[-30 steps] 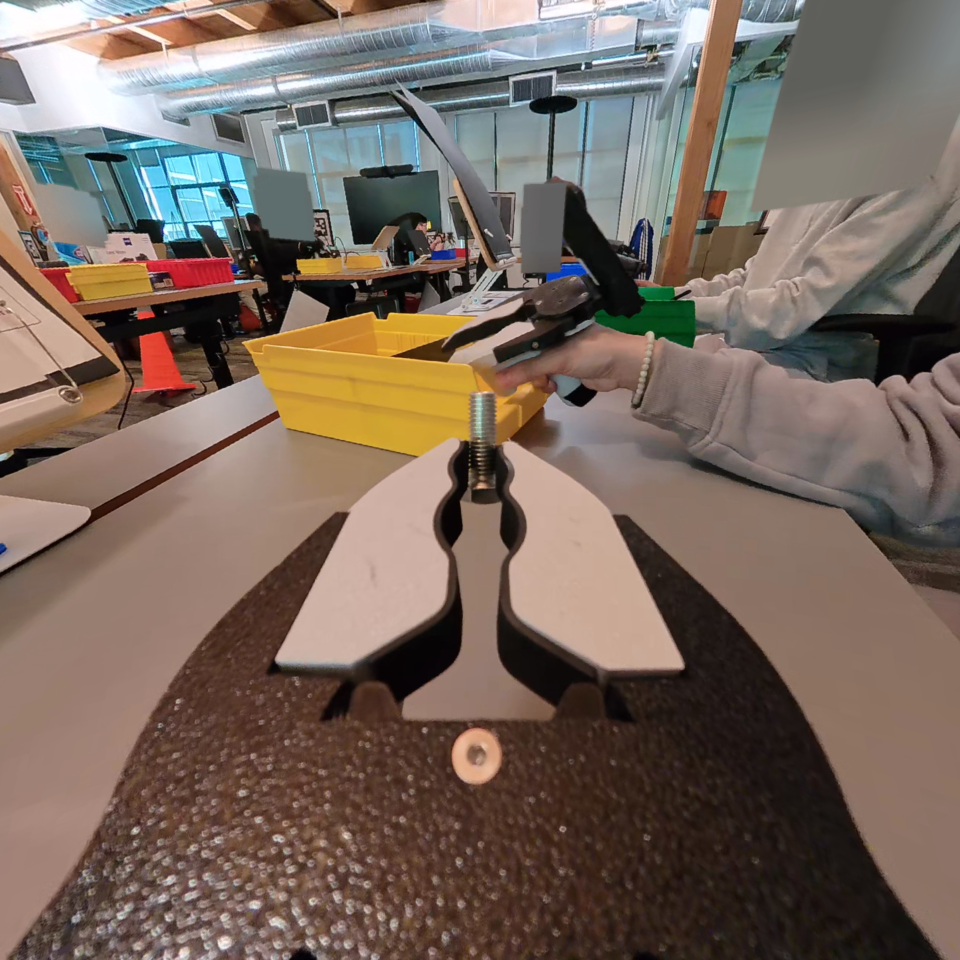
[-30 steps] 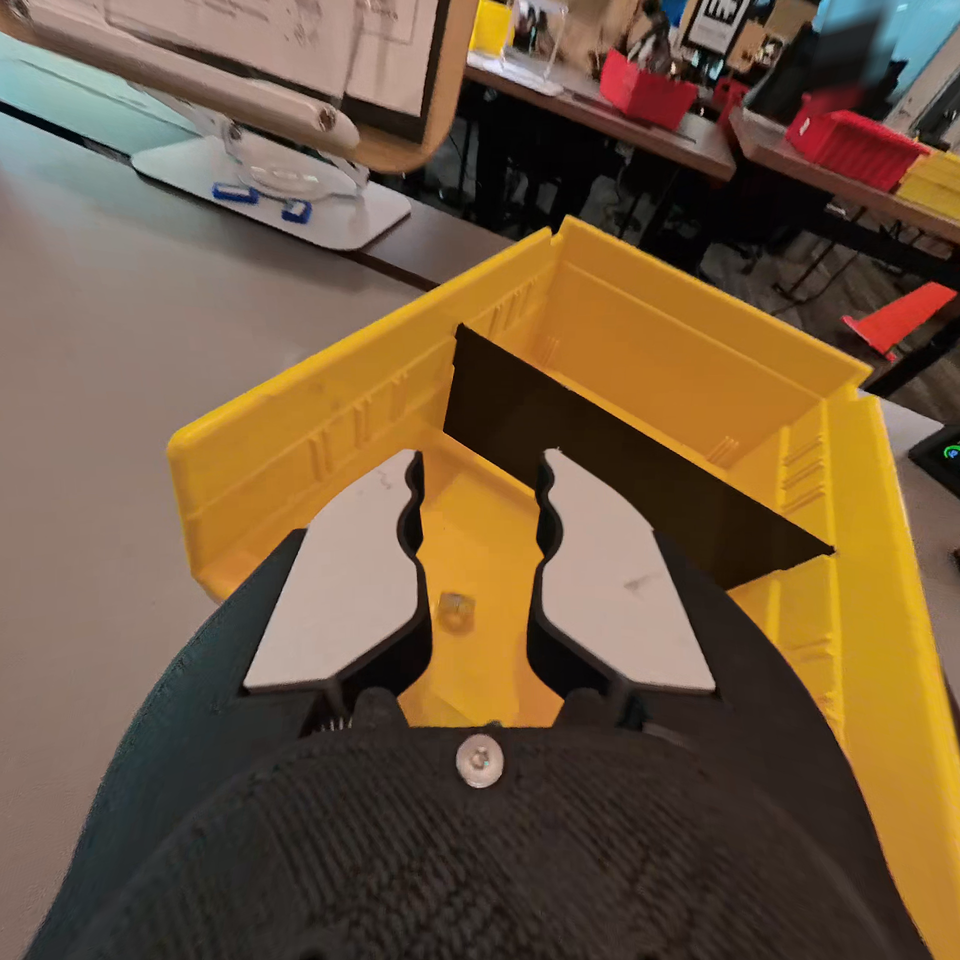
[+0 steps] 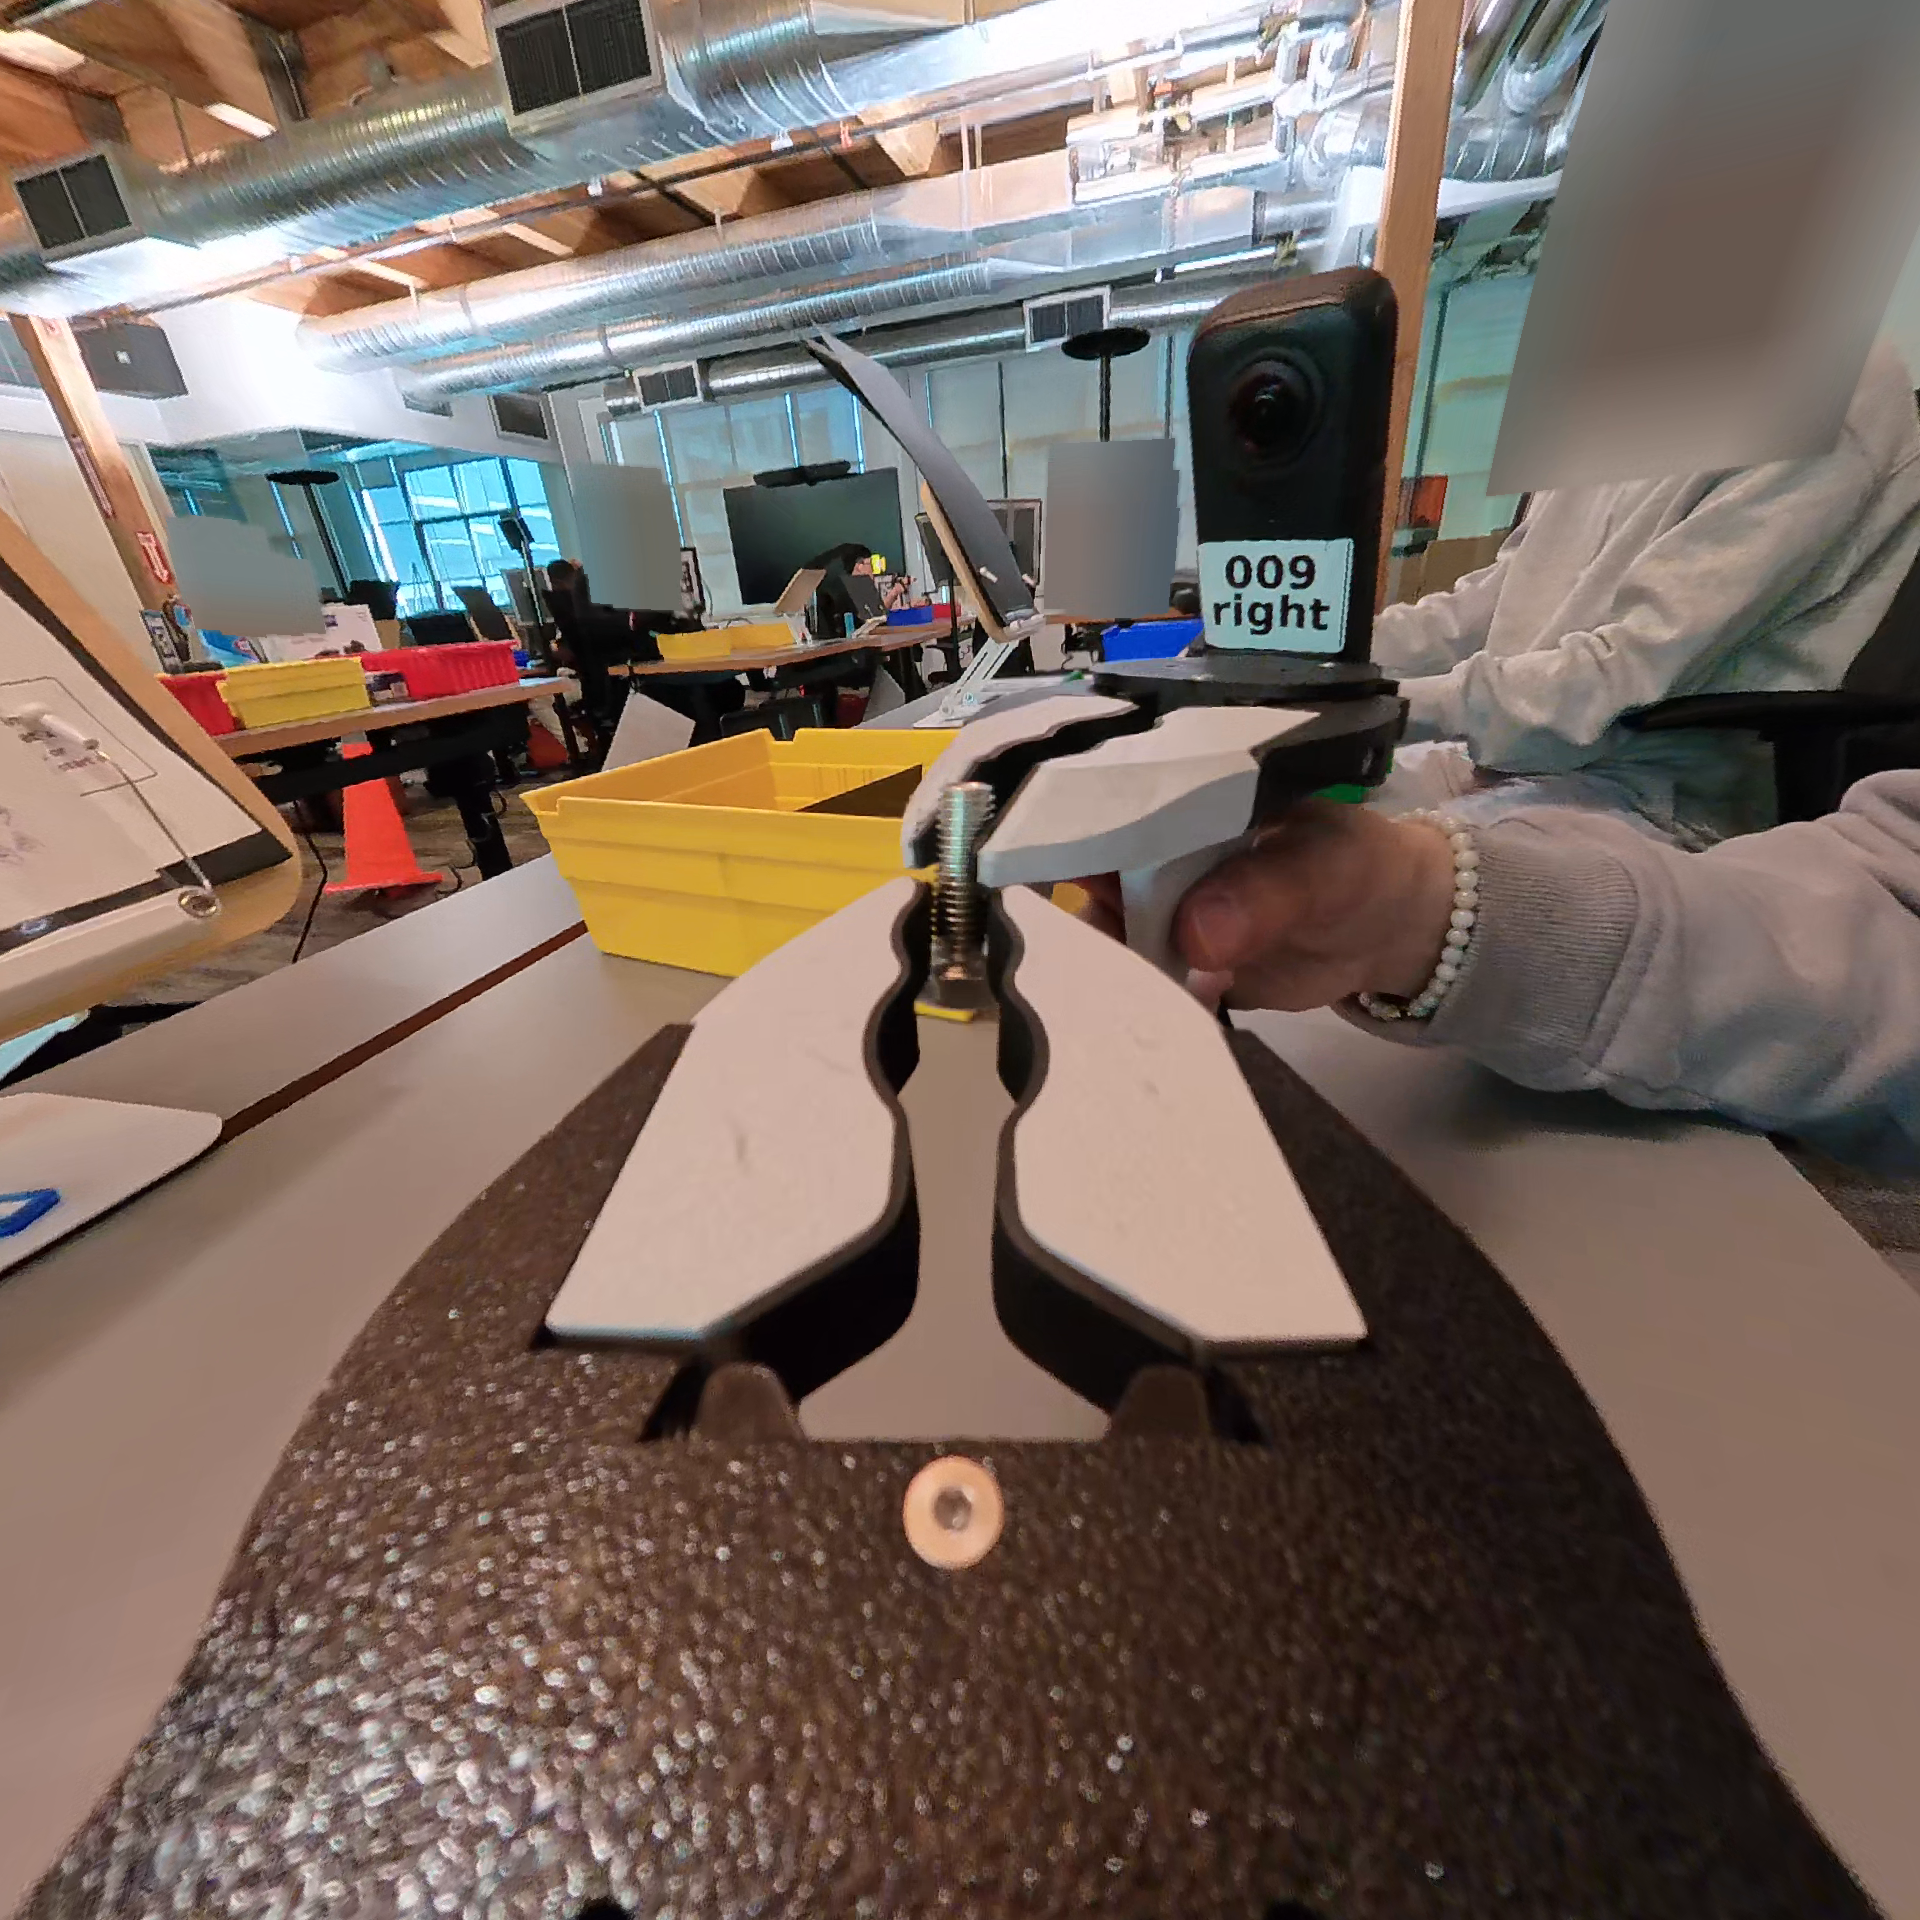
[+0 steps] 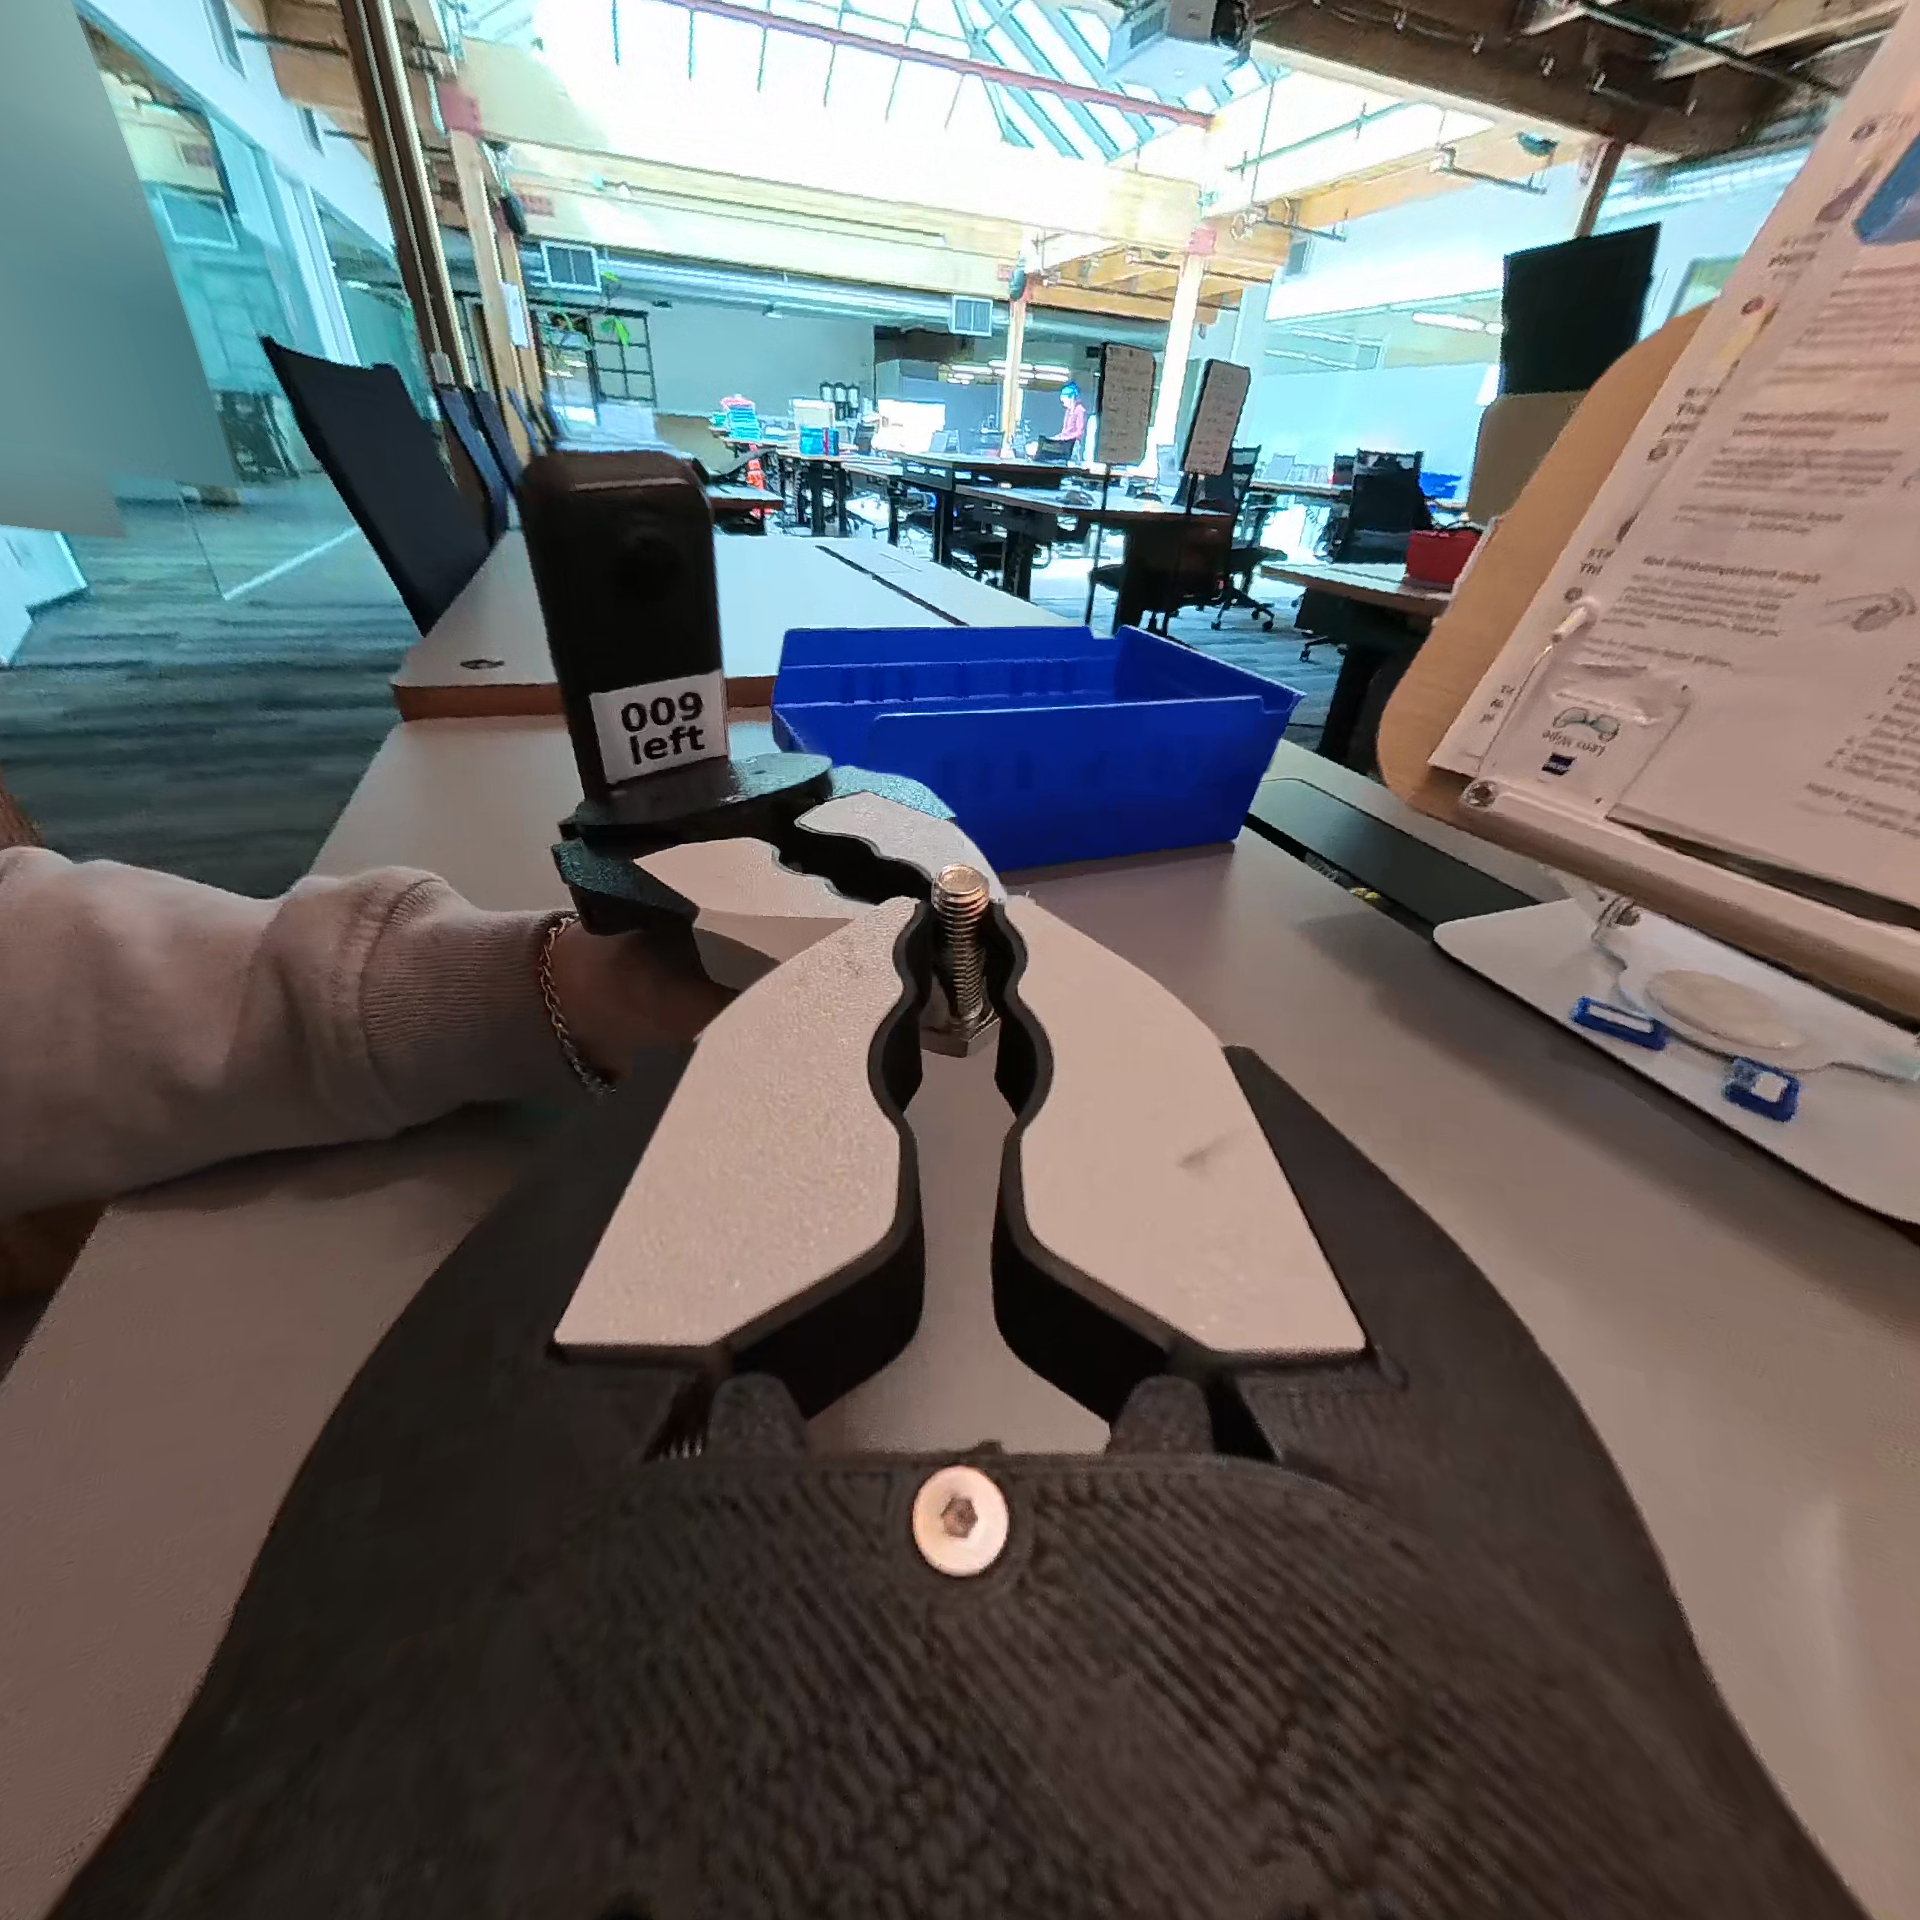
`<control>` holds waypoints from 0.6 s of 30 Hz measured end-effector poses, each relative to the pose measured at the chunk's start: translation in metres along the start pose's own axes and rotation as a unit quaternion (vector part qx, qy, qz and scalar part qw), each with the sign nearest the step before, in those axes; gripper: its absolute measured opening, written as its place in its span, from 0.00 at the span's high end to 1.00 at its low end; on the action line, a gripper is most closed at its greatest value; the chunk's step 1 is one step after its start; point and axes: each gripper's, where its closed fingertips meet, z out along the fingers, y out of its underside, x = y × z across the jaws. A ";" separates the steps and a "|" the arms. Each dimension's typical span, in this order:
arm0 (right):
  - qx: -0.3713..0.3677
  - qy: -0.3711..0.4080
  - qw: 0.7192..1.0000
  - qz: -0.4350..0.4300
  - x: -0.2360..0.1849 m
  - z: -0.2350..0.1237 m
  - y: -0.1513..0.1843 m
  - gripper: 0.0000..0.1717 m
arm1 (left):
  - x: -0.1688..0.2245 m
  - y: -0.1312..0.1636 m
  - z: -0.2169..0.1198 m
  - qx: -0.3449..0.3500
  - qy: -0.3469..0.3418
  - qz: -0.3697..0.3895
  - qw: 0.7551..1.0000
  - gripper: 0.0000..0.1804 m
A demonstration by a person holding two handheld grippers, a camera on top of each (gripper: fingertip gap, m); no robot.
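While both grippers meet over the grey table, the left gripper pinches an upright threaded silver steel bolt low on its shank. The right gripper closes around its upper thread; a nut is hard to make out. Beyond stands a yellow plastic bin.

Grey blurred patches cover the upper right of the left wrist view and the upper left of the right wrist view. The yellow bin is partly hidden behind the right gripper; its contents cannot be seen.
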 end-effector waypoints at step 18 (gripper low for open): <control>-0.624 0.273 0.713 -0.167 0.329 -0.226 0.062 0.94 | -0.025 0.017 -0.006 -0.053 -0.072 -0.009 0.996 0.77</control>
